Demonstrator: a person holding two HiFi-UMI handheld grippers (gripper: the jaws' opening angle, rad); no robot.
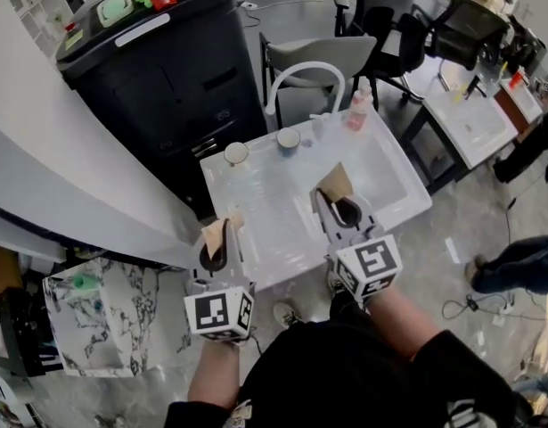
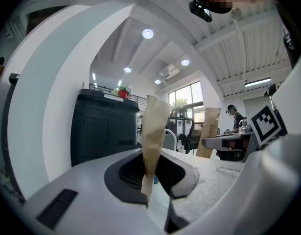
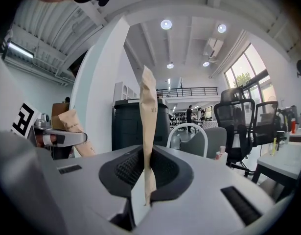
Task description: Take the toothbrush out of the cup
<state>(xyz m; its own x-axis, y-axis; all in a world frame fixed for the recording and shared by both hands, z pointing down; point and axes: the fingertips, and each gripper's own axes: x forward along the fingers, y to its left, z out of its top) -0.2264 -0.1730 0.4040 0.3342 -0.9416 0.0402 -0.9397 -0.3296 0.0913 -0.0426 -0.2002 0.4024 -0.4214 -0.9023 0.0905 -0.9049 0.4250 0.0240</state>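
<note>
Two cups stand at the far side of the white table [image 1: 256, 199]: a pale cup [image 1: 236, 153] and a blue-rimmed cup [image 1: 289, 139]. No toothbrush can be made out in either. My left gripper [image 1: 222, 232] hangs over the table's near left corner, shut on a brown paper strip [image 2: 153, 131] that stands up between its jaws. Over the middle of the table, my right gripper [image 1: 339, 193] is shut on a second brown paper strip [image 3: 149, 126]. Both grippers are well short of the cups.
A white arched faucet [image 1: 300, 74] and a pink bottle [image 1: 357, 110] stand at the table's far edge. A black cabinet [image 1: 167, 69] is behind on the left, office chairs [image 1: 380, 25] and a white desk [image 1: 474, 123] on the right. A marbled box [image 1: 95, 315] sits low left.
</note>
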